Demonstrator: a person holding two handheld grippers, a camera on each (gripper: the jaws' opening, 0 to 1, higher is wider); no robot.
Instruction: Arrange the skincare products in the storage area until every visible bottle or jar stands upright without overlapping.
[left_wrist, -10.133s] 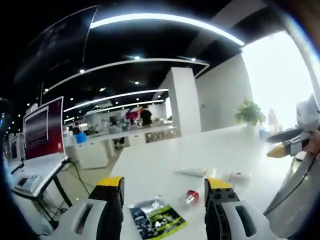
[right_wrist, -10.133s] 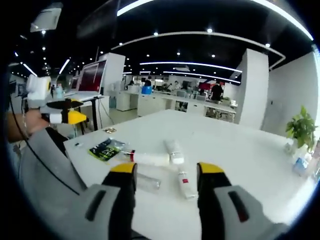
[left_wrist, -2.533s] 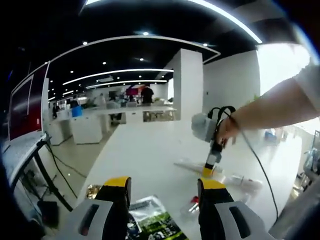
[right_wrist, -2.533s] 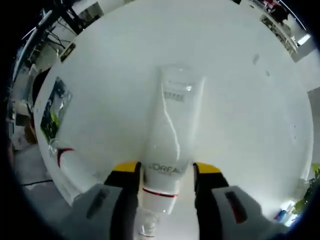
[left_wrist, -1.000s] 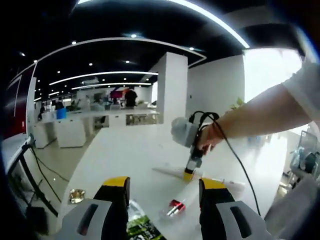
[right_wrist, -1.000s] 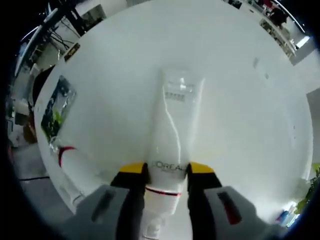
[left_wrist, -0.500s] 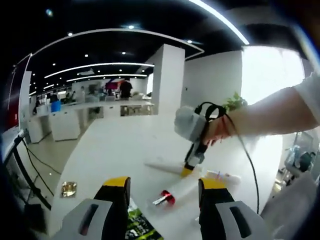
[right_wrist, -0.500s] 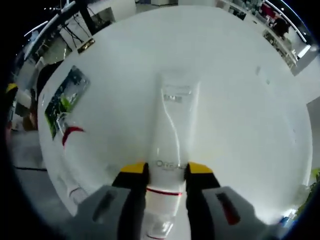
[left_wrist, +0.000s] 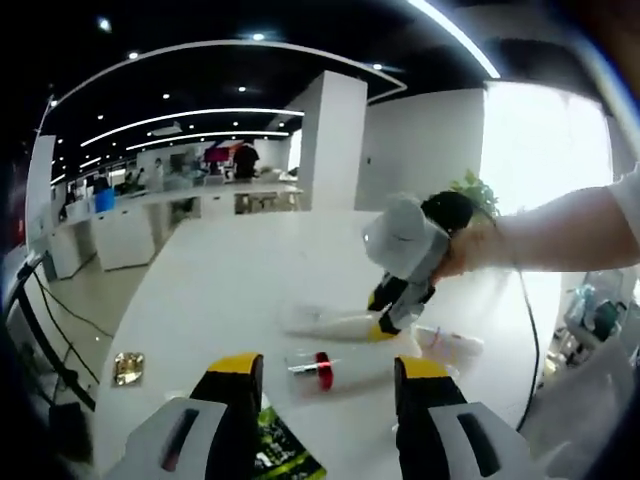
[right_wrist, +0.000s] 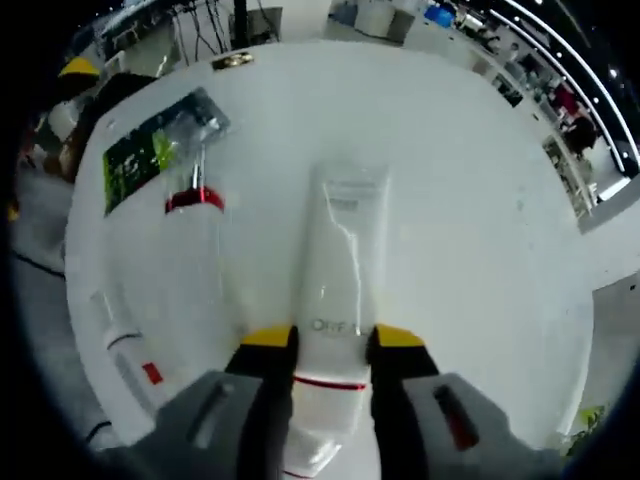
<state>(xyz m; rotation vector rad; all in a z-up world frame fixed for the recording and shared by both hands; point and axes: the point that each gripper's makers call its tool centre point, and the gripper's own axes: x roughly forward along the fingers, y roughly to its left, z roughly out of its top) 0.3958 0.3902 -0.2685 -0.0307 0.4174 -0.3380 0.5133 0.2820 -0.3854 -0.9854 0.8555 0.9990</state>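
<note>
My right gripper (right_wrist: 330, 340) is shut on the cap end of a white L'Oreal tube (right_wrist: 340, 250), which points away over the white table (right_wrist: 460, 200). Left of it a clear bottle with a red band (right_wrist: 197, 240) lies on its side, and a white tube with a red mark (right_wrist: 130, 360) lies nearer me. In the left gripper view, my left gripper (left_wrist: 328, 372) hangs open and empty above the table (left_wrist: 220, 270). Beyond it lies the clear bottle (left_wrist: 330, 368), and the right gripper (left_wrist: 385, 325) holds the white tube (left_wrist: 320, 322) low. Another tube (left_wrist: 452, 345) lies to the right.
A green sachet (right_wrist: 155, 140) lies flat near the table's edge, with a small gold packet (right_wrist: 232, 60) beyond it. The sachet (left_wrist: 285, 455) and the packet (left_wrist: 127, 367) also show in the left gripper view. A person's arm (left_wrist: 560, 235) reaches in from the right. Desks stand behind.
My right gripper has closed on the white tube and keeps hold of it. It has tilted and pulled back from the table. The left gripper stays open and has swung right.
</note>
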